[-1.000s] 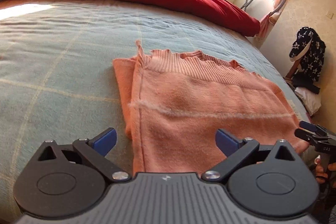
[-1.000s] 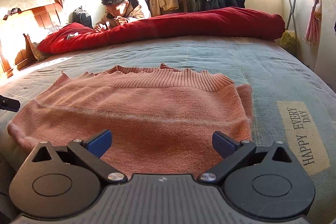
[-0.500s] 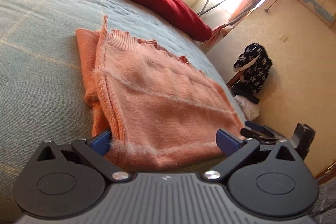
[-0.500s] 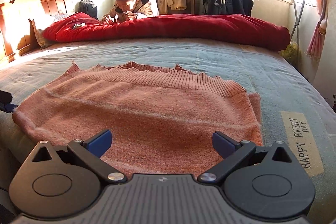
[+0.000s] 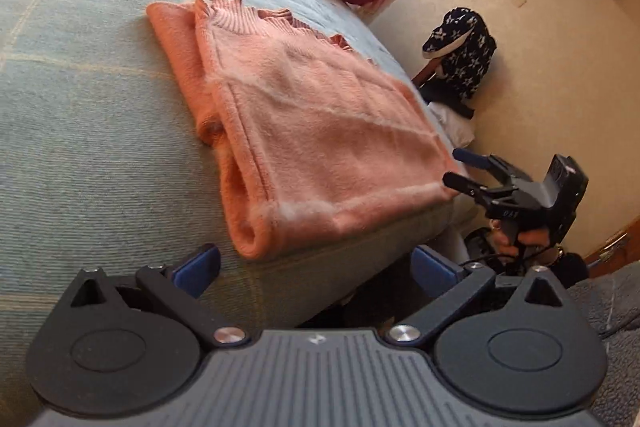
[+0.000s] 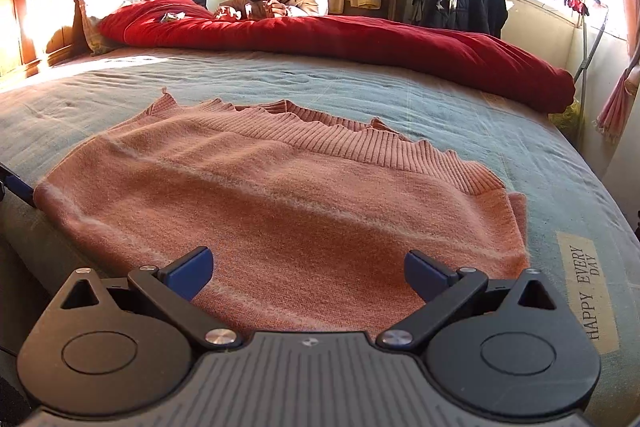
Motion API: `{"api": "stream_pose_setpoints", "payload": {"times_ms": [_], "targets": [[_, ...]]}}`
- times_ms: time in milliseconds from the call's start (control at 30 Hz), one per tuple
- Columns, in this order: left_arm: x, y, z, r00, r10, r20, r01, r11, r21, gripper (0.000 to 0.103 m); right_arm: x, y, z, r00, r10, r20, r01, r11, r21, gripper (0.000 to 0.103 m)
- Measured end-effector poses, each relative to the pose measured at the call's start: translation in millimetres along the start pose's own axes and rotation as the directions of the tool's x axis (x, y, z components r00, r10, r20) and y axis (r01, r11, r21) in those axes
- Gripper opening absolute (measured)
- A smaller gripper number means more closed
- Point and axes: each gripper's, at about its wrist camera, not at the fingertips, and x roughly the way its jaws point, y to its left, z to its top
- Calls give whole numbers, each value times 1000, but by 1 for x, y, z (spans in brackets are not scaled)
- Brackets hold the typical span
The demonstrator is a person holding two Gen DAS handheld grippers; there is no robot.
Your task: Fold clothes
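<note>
A: Where's the garment?
B: Salmon-pink fuzzy knit sweater [image 5: 304, 131] lies flat on the grey-green plaid bed cover [image 5: 80, 99], already doubled over, ribbed hem on the far side from both grippers.
A: Left gripper [image 5: 316, 267]?
B: Fingers spread, gripping nothing. It has swung round over the last second: before, it faced the sweater square on; now the sweater's rolled near corner sits just ahead of its left finger, bed edge below.
A: Right gripper [image 6: 308, 269]?
B: Also spread and empty, sweater's near edge right under it. Barely moved.
A: Meaning?
B: Guess: lining up on the near corners for another fold. Could equally be backing off a finished one.
</note>
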Motion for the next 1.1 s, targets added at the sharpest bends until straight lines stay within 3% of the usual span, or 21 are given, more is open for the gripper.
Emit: {"api": "stream_pose_setpoints", "payload": {"times_ms": [133,267,333,400,533,733,933,1100], "targets": [[-11,-37,13,988,114,103,-130,977,169,102,3,2,1,1000,-2,-3,2,1000,-9,103],[29,-72,26,963,223,149,-258,920,294,102,11,-4,0,999,-33,-10,33,999,12,103],[52,-75,25,936,324,141,-353,877,328,102,15,-7,0,999,-49,-14,49,999,22,103],[72,-73,20,915,387,112,-401,854,331,102,19,-10,-2,998,-62,-21,63,997,32,103],[78,-73,-8,891,431,141,-452,824,342,102,24,-15,-15,998,-51,-41,53,997,50,103],[62,-85,-15,892,427,149,-452,836,311,102,29,-20,-27,999,-29,-29,31,997,73,103],[71,-103,43,898,378,224,-433,849,304,102,33,-25,-40,1000,-7,-17,9,995,95,103],[108,-91,84,915,340,217,-387,891,235,102,34,-26,-45,1000,1,-9,0,995,95,103]]}}
